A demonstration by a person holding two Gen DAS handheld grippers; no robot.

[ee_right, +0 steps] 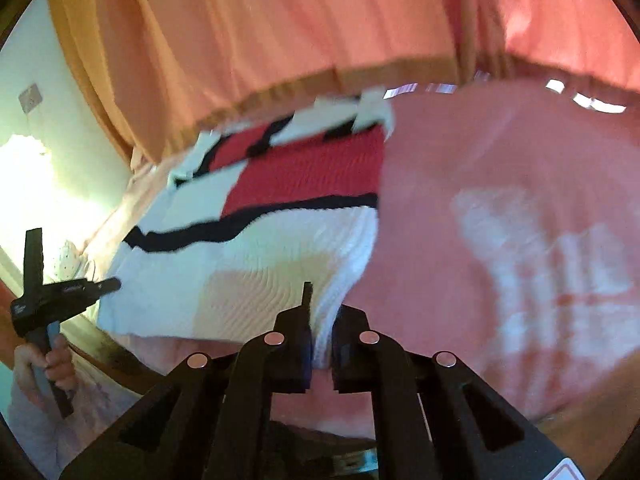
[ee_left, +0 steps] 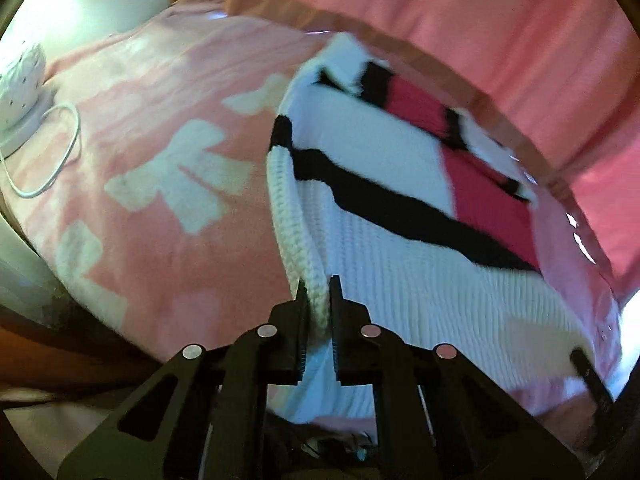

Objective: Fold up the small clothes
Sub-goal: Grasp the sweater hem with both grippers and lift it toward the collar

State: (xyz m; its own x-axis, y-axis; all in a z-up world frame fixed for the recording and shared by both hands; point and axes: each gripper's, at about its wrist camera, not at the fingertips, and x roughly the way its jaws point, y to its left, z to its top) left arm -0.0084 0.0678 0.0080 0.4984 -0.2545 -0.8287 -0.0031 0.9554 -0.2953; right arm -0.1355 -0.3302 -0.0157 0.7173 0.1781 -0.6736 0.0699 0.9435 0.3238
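A small knit sweater [ee_left: 400, 208], white with black stripes and a red block, lies on a pink blanket [ee_left: 160, 200] with pale letters. My left gripper [ee_left: 319, 292] is shut on the sweater's ribbed white edge at its near left corner. In the right wrist view the sweater [ee_right: 248, 256] spreads left of centre on the blanket [ee_right: 500, 220]. My right gripper [ee_right: 320, 312] is shut on the sweater's near right corner. The left gripper [ee_right: 114, 283] also shows there at the sweater's far left corner. The right gripper's finger [ee_left: 588, 372] shows low right in the left wrist view.
An orange-pink curtain [ee_left: 460, 20] hangs behind the blanket's far edge; it also fills the top of the right wrist view [ee_right: 280, 32]. A white perforated lamp [ee_left: 20, 92] with a cable [ee_left: 60, 152] stands at the left on the blanket. A person's hand [ee_right: 48, 364] holds the left gripper's handle.
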